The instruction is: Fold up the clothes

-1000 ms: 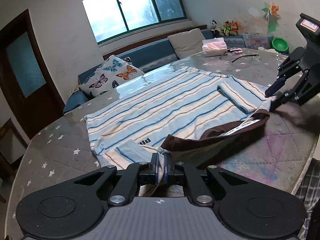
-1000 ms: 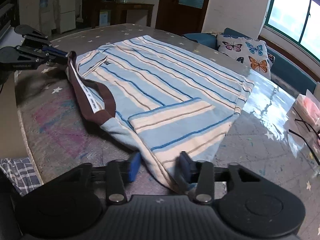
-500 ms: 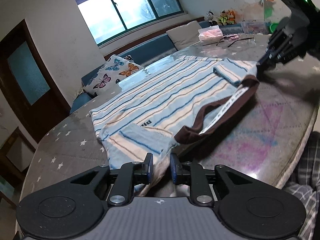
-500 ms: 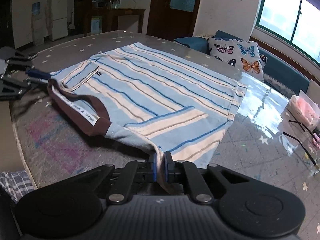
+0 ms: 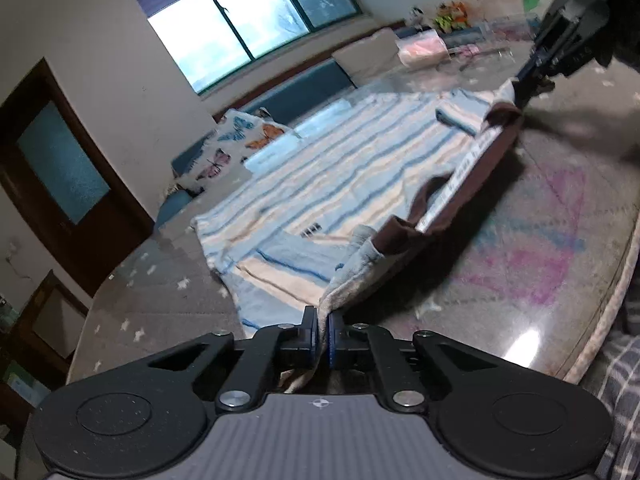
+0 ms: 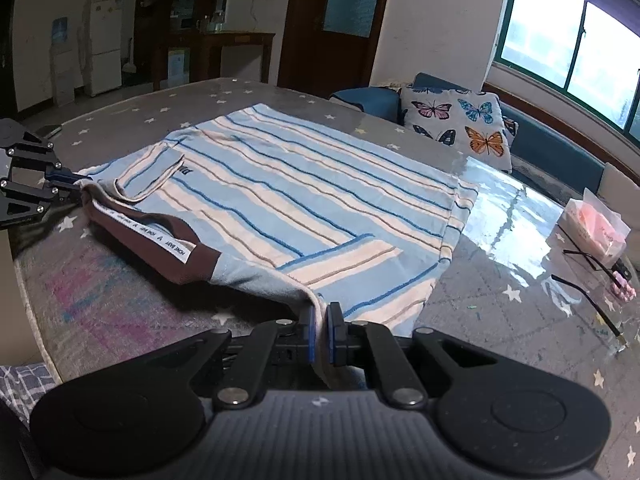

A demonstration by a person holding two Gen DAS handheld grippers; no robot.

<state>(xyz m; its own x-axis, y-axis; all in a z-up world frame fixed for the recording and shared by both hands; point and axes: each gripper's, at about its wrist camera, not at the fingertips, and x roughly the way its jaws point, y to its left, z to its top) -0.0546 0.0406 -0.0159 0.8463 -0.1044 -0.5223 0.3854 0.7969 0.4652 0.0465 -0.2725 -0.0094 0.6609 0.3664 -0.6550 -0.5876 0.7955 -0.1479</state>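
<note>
— Shirt [image 6: 304,184] first: where do we have it?
— Spread on the table [image 6: 500,292] ahead of both tools, brown collar [image 6: 160,240] stretched between them.
— And our left hand-held gripper [image 5: 322,334]?
— Pinched tight on the shoulder nearest it.
— Our right hand-held gripper [image 6: 319,334]?
— Clamped on the other shoulder; glasses [image 6: 588,280] lie off to its right.

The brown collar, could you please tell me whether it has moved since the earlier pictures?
Yes. The brown collar has been pulled straighter and off the purple stain, toward the striped shirt's body.
</note>
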